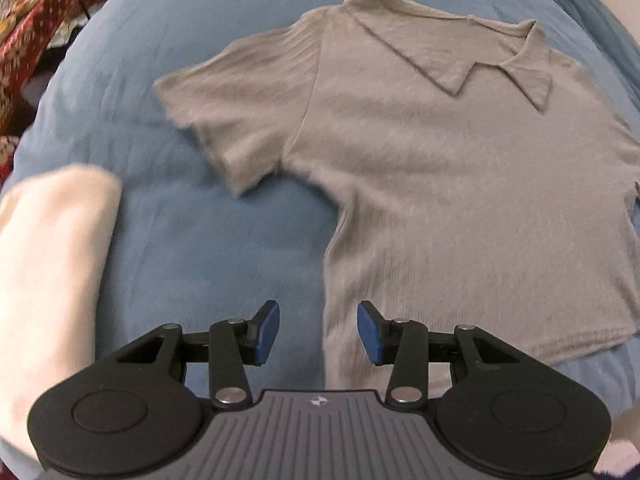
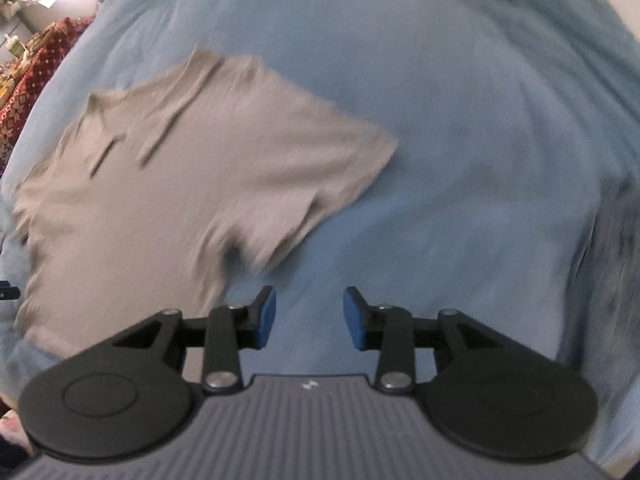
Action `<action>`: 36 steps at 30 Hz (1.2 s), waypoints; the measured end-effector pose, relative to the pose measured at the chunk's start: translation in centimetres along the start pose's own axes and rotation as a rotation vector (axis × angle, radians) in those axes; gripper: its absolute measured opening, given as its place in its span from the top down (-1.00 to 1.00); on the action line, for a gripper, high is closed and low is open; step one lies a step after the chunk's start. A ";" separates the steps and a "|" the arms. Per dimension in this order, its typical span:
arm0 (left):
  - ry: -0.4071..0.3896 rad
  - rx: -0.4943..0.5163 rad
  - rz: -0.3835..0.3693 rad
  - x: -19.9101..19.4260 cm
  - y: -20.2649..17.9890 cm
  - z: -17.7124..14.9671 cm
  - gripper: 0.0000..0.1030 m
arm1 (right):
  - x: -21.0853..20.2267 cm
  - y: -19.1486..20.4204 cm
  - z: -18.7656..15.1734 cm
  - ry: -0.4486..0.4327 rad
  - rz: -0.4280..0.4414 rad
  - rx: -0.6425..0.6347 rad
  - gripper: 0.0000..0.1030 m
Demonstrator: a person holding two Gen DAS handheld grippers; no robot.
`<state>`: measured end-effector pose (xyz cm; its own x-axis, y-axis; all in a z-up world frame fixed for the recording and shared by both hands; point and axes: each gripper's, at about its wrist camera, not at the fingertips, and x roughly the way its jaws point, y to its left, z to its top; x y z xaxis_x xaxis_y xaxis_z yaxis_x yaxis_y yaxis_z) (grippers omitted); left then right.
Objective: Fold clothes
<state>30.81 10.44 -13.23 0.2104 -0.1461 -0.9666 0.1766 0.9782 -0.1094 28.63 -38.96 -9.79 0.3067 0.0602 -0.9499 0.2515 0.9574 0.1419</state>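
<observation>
A grey short-sleeved polo shirt [image 1: 440,168] lies spread flat on a blue bedsheet [image 1: 180,248], collar at the far side, one sleeve [image 1: 232,120] reaching left. My left gripper [image 1: 318,334] is open above the shirt's lower left side edge, nothing between its blue pads. In the right wrist view the same shirt [image 2: 180,184] lies to the left, its other sleeve [image 2: 332,168] pointing right. My right gripper [image 2: 310,318] is open over bare sheet just right of the shirt's hem corner, holding nothing. A tip of the left gripper [image 2: 8,292] shows at the left edge.
A folded white garment [image 1: 52,280] lies on the sheet at the left. A red patterned cloth [image 1: 36,28] with clutter sits beyond the bed's left edge. A dark fuzzy item [image 2: 616,264] is at the right edge. Bare blue sheet [image 2: 460,140] stretches right of the shirt.
</observation>
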 end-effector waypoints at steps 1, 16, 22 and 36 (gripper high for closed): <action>0.005 -0.002 -0.013 -0.1 0.2 -0.4 0.18 | 0.2 0.6 -1.0 0.016 0.018 0.019 0.21; 0.124 -0.101 -0.150 1.6 1.5 -3.3 0.48 | 3.5 4.0 -8.3 0.107 0.076 0.168 0.46; 0.154 -0.142 -0.221 2.7 1.8 -3.0 0.36 | 4.5 3.7 -8.8 0.126 0.103 0.192 0.45; 0.120 -0.404 -0.326 2.9 5.2 -3.7 -0.09 | 6.0 4.6 -8.8 0.155 0.109 0.194 0.46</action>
<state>28.81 15.65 -17.50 0.0910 -0.4572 -0.8847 -0.1746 0.8673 -0.4662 23.55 -31.68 -17.25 0.2010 0.2168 -0.9553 0.4005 0.8718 0.2821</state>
